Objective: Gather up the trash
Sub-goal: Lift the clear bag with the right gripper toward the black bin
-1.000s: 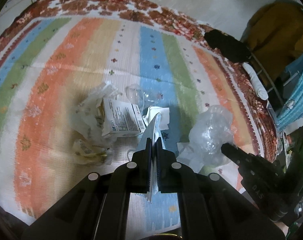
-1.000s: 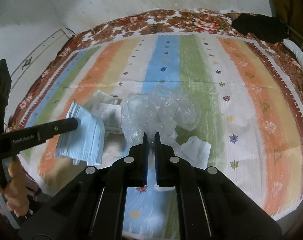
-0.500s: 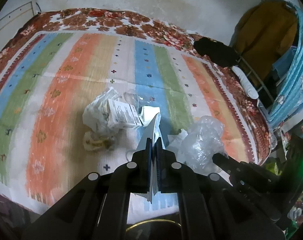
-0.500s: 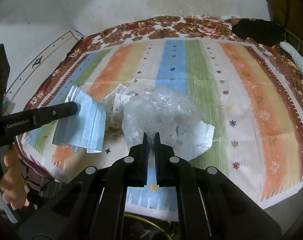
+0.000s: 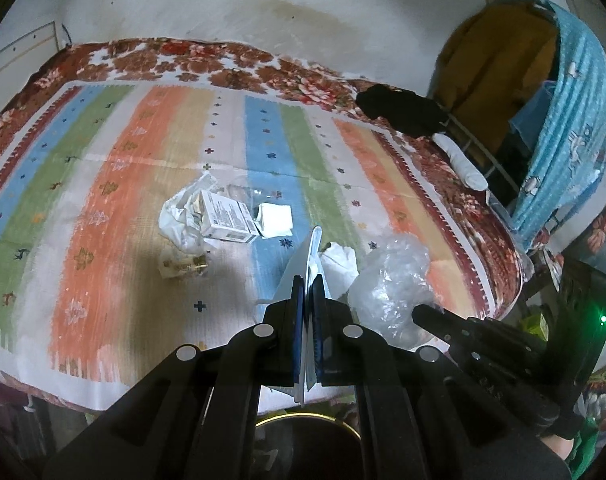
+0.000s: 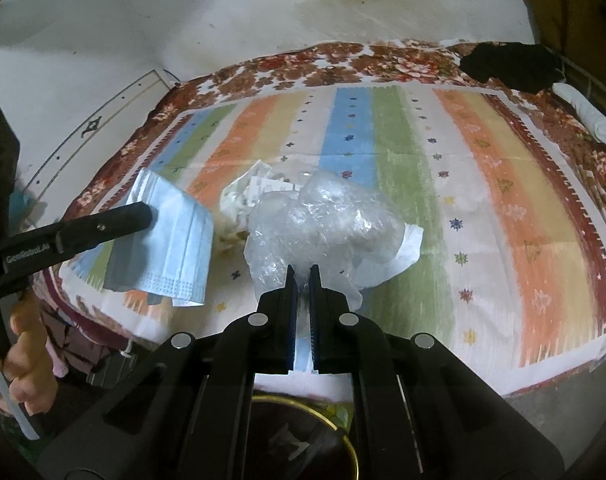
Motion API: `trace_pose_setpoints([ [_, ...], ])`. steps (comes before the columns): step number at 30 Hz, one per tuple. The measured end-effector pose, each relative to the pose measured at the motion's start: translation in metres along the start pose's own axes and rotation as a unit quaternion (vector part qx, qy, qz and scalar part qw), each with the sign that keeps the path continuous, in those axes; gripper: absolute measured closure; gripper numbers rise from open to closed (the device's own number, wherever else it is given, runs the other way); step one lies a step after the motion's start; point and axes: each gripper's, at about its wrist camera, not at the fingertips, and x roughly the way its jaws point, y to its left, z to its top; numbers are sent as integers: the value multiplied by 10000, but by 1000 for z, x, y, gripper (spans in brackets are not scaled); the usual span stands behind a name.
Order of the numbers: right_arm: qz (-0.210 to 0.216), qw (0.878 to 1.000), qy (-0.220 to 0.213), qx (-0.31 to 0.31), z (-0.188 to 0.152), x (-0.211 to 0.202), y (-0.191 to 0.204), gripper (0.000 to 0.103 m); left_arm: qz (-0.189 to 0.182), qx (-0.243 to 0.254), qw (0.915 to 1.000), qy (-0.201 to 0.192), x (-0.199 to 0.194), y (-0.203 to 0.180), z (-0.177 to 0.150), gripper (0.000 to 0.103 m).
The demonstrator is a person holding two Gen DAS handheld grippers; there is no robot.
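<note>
My left gripper [image 5: 307,280] is shut on a light blue face mask [image 5: 311,252], seen edge-on between its fingers; in the right wrist view the mask [image 6: 175,248] hangs flat from the left gripper [image 6: 143,216]. My right gripper [image 6: 302,270] is shut on a crumpled clear plastic bag [image 6: 323,224], also seen beside the mask as the bag [image 5: 391,280]. A white sheet [image 6: 403,252] shows under the bag; I cannot tell whether it hangs with it. On the striped bedspread [image 5: 123,200] lie a white box [image 5: 227,216], crumpled paper [image 5: 177,220], a white square [image 5: 277,218] and a yellowish wrapper [image 5: 183,268].
A dark container with a gold rim [image 6: 339,426] sits below both grippers, off the bed's near edge. A black cloth [image 5: 399,112] and a white roll [image 5: 463,164] lie at the far right corner. Hanging clothes [image 5: 571,120] stand right of the bed. A hand [image 6: 27,360] holds the left gripper.
Both grippers drew back from the bed and rose, carrying the mask and the plastic bag. The bed looks farther away, and the gold-rimmed container has come into view below.
</note>
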Motion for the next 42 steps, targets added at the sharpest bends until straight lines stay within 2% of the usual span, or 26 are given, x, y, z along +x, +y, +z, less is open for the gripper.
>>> trace_pose_setpoints([
  [15, 155, 9999, -2, 23, -52, -30, 8, 99, -356, 115, 9993, -23, -27, -6, -41, 100],
  [21, 158, 9997, 136, 90, -73, -34, 6, 99, -433, 65, 9990, 69, -34, -1, -64, 100],
  [35, 260, 9988, 403, 18, -124, -44, 23, 99, -488, 146, 9981, 336, -39, -4, -114, 99],
  [42, 243, 9974, 615, 278, -147, -41, 22, 99, -273, 227, 9975, 610, -33, -8, -141, 99],
])
